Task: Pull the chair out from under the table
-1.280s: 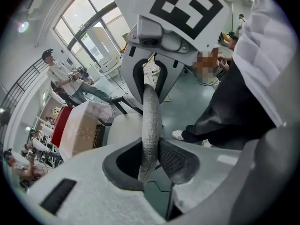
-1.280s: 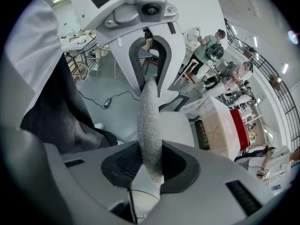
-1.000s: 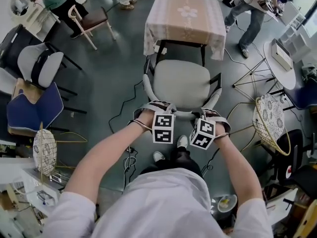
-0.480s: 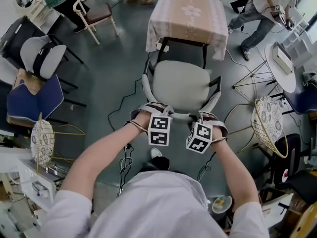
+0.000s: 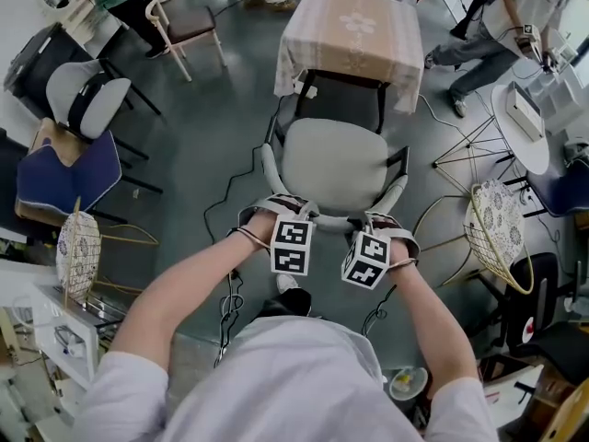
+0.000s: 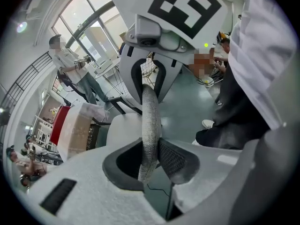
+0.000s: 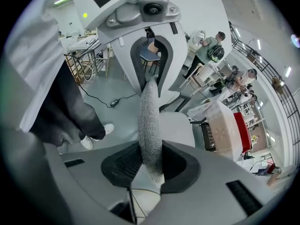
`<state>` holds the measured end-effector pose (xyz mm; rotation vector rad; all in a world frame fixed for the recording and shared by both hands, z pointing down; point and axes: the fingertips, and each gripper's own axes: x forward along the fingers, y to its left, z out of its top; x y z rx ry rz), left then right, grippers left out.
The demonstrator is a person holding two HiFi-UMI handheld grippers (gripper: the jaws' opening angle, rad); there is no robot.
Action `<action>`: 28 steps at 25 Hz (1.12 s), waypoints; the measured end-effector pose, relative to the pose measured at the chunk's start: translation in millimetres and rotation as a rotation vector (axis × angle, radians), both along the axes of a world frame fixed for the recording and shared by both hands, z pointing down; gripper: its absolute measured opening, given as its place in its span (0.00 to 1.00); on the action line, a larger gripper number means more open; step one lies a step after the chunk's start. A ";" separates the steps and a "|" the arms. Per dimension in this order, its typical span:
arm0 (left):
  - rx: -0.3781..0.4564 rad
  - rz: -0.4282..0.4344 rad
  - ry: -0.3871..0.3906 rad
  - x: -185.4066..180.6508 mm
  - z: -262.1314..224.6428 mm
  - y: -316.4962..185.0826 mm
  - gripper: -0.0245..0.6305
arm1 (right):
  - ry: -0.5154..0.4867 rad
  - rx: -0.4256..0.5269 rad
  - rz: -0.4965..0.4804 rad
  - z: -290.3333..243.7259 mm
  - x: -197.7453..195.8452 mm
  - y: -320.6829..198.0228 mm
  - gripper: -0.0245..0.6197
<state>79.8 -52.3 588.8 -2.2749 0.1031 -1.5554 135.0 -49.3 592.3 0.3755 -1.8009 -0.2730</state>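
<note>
A grey office chair (image 5: 81, 98) stands just beyond a blue chair (image 5: 69, 175). A wire chair (image 5: 78, 254) stands just on the blue chair's near side.

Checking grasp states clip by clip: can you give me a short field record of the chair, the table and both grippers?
chair: grey seat, in front of the person, front toward the table
table: cloth-covered, beyond the chair; seat looks clear of the cloth's edge
left gripper: jaws shut on backrest rim, left part
right gripper: jaws shut on backrest rim, right part
</note>
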 end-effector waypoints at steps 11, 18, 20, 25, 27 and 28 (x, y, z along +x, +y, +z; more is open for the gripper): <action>0.035 -0.035 0.008 -3.4 4.6 5.7 0.21 | -0.013 0.074 0.046 -4.4 3.2 3.3 0.27; 0.054 -0.077 -0.006 -8.5 -2.1 8.9 0.22 | -0.059 0.109 0.118 -20.1 8.3 9.9 0.27; 0.062 -0.098 0.006 -10.7 -7.1 9.1 0.22 | -0.097 0.115 0.171 -24.8 9.8 10.7 0.27; 0.051 -0.224 0.120 -17.4 -28.6 11.5 0.22 | -0.239 0.105 0.317 -38.6 5.1 17.6 0.23; 0.027 -0.290 0.181 -16.7 -36.8 15.1 0.22 | -0.276 0.105 0.352 -43.7 4.1 21.0 0.21; 0.017 -0.319 0.210 -15.6 -40.1 17.5 0.22 | -0.289 0.106 0.362 -45.7 3.9 23.2 0.21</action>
